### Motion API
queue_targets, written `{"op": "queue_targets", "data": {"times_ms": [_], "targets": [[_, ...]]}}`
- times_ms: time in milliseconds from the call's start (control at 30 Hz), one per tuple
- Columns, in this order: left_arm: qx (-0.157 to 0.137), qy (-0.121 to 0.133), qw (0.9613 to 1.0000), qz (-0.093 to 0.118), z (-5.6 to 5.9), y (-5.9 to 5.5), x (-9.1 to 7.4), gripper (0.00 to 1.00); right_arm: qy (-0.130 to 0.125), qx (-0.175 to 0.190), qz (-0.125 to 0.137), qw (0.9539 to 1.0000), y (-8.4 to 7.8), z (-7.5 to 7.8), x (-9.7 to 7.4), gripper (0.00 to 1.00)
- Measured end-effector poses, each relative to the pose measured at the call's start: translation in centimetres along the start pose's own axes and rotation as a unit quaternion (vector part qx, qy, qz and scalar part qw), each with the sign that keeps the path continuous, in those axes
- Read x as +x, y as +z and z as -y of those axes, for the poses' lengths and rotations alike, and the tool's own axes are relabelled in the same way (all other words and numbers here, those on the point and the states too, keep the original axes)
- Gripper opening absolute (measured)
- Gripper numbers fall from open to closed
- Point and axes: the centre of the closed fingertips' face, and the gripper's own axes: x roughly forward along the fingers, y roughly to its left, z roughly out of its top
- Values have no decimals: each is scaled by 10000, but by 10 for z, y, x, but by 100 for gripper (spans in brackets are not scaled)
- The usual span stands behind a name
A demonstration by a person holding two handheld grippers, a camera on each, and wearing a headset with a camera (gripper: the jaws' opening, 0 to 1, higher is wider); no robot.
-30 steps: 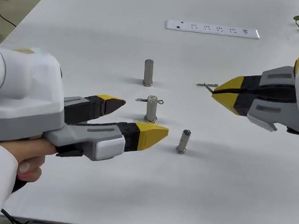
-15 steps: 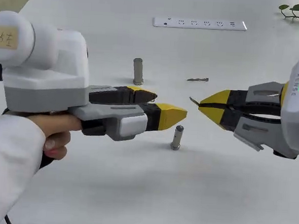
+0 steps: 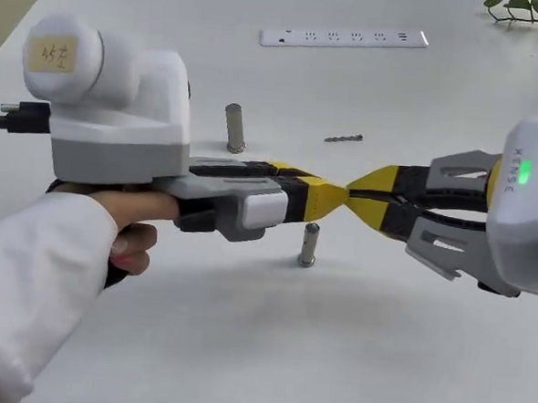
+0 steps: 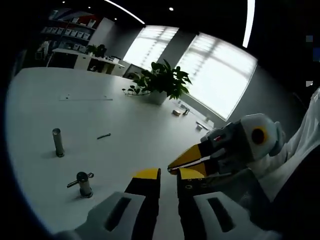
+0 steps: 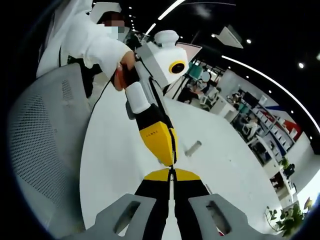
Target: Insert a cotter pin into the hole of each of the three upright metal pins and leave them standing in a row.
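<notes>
On the table (image 3: 242, 346), three metal pins (image 3: 235, 128) (image 3: 309, 245) (image 4: 84, 183)

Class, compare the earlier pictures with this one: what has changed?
The left gripper swung right, the right gripper left, until their tips meet near the front metal pin; the left jaws narrowed. The right gripper stays shut on its cotter pin. The metal pins and the loose cotter pin have not moved.

Holding the left gripper (image 3: 333, 193) level in a white-sleeved hand (image 3: 132, 234), jaws a narrow slit apart. Pointing the right gripper (image 3: 352, 187) straight back at it, jaws pressed together, yellow tips meeting nose to nose, all but touching.
</notes>
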Motion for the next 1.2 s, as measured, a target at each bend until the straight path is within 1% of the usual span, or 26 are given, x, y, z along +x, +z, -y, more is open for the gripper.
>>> {"op": "queue_targets", "data": {"times_ms": [100, 233, 467, 533, 567, 667, 733, 800, 833, 933, 1033, 1100, 1200], "targets": [[-1, -42, 10000, -75, 1, -2, 1, 3, 9, -11, -3, 10000, 1, -1, 0, 0], [-27, -76, 9999, -91, 2, -3, 1, 0, 45, -91, -46, 9999, 0, -3, 1, 0], [-35, -93, 9997, -243, 2, -9, 1, 0, 77, -216, -107, 9997, -2, -6, 2, 0], [45, -118, 9994, -307, 3, -11, -1, 0, 104, -225, -101, 9996, -1, -8, 2, 0], [158, -147, 9992, -324, 3, -11, -2, 0, 120, -242, -90, 9996, -1, -8, 3, 0], [124, -106, 9993, -330, 4, -10, -3, 0, 117, -270, -80, 9995, 0, -8, 3, 0], [269, -65, 9991, -325, 5, -9, -3, 0, 117, -264, -54, 9996, 1, -7, 2, 0], [252, -32, 9992, -320, 5, -8, -2, 0, 106, -286, -49, 9995, 1, -6, 2, 0], [175, -17, 9993, -335, 4, -8, -2, 0, 112, -301, -51, 9995, 1, -5, 2, 0], [130, -7, 9994, -327, 4, -7, -1, 0, 104, -347, -46, 9993, 0, -4, 1, 0], [121, 11, 9993, -354, 4, -8, 0, 0, 181, -297, 44, 9994, 0, -5, 1, 0], [111, 48, 9993, -350, 3, -8, -1, 0, 145, -204, 96, 9996, -2, -2, 0, 5], [167, 27, 9993, -339, 3, -7, -4, 0, 213, 108, 61, 9997, -10, 1, -2, 6]]}}
